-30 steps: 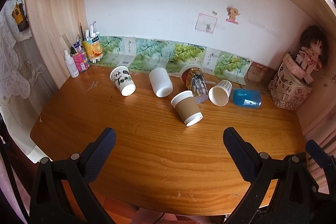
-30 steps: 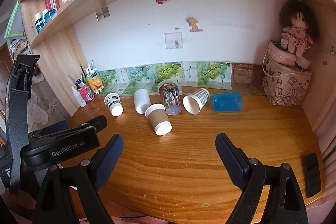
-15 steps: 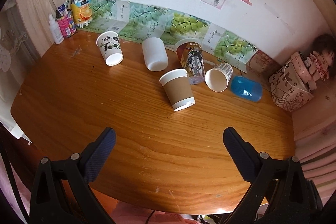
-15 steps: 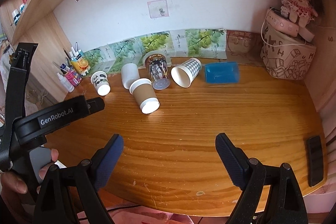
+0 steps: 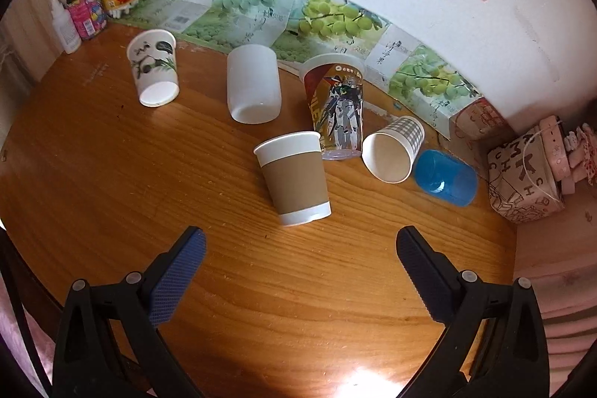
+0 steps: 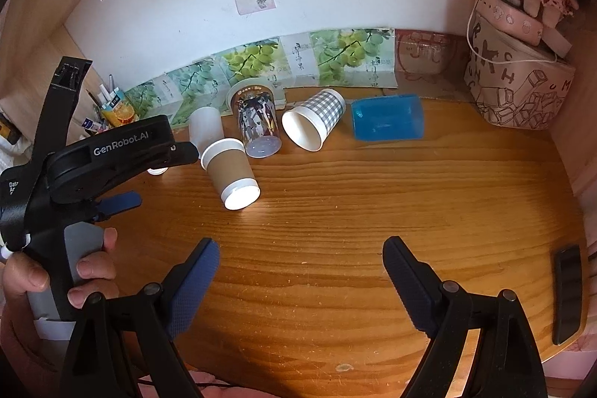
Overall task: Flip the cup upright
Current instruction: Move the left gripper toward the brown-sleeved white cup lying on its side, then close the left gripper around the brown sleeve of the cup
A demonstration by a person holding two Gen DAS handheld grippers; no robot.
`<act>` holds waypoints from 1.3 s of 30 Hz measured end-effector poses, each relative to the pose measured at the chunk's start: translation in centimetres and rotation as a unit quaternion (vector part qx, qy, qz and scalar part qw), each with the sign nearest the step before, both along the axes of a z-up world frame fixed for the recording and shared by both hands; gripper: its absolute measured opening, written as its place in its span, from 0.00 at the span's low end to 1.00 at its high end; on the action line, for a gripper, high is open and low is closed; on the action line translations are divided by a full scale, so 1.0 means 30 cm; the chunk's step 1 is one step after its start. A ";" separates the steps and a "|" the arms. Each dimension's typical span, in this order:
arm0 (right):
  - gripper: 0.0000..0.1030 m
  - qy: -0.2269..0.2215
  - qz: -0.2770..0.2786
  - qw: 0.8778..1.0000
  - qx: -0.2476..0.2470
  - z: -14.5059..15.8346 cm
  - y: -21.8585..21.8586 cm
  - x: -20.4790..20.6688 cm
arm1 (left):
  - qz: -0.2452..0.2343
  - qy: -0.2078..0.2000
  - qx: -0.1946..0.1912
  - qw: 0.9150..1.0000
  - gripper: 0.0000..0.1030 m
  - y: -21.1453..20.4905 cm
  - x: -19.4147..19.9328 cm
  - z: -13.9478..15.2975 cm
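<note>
Several cups lie on their sides on the wooden desk [image 5: 112, 174]. A brown-sleeved paper cup [image 5: 294, 178] [image 6: 231, 174] is nearest, with its base towards me. Behind it lie a clear printed cup [image 5: 337, 107] [image 6: 257, 122], a checked paper cup [image 5: 393, 148] [image 6: 313, 122], a blue plastic cup [image 5: 446, 178] [image 6: 388, 118], a white cup [image 5: 253, 84] [image 6: 204, 129] and a panda-print cup [image 5: 153, 68]. My left gripper [image 5: 300, 248] is open and empty, just short of the brown cup. My right gripper [image 6: 300, 256] is open and empty, nearer the desk's front.
A pen holder and small bottles [image 5: 89, 2] stand at the back left. A printed bag with a doll [image 6: 518, 77] sits at the back right. A black phone [image 6: 567, 293] lies near the right front edge. The left hand-held gripper body [image 6: 74, 181] fills the right view's left side.
Both grippers have moved forward and down towards the cups, which now look larger. The cups have not moved. Both grippers stay open.
</note>
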State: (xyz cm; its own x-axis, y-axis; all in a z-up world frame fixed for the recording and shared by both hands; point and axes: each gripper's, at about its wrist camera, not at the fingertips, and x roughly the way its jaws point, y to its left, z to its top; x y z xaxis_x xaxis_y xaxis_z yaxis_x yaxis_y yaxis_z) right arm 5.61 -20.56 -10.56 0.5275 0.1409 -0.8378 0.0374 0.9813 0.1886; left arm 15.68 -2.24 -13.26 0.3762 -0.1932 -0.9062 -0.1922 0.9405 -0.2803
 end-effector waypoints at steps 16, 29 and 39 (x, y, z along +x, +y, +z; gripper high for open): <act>0.87 0.037 -0.020 0.999 0.025 -0.093 -0.090 0.203 | 0.043 0.091 -0.014 0.995 0.89 -0.016 0.196 -0.252; 0.87 0.070 -0.034 0.996 0.044 -0.160 -0.116 0.221 | 0.042 0.125 -0.006 0.991 0.74 -0.036 0.237 -0.345; 0.87 0.076 -0.036 0.995 0.045 -0.178 -0.110 0.230 | 0.040 0.140 -0.010 0.989 0.61 -0.030 0.237 -0.381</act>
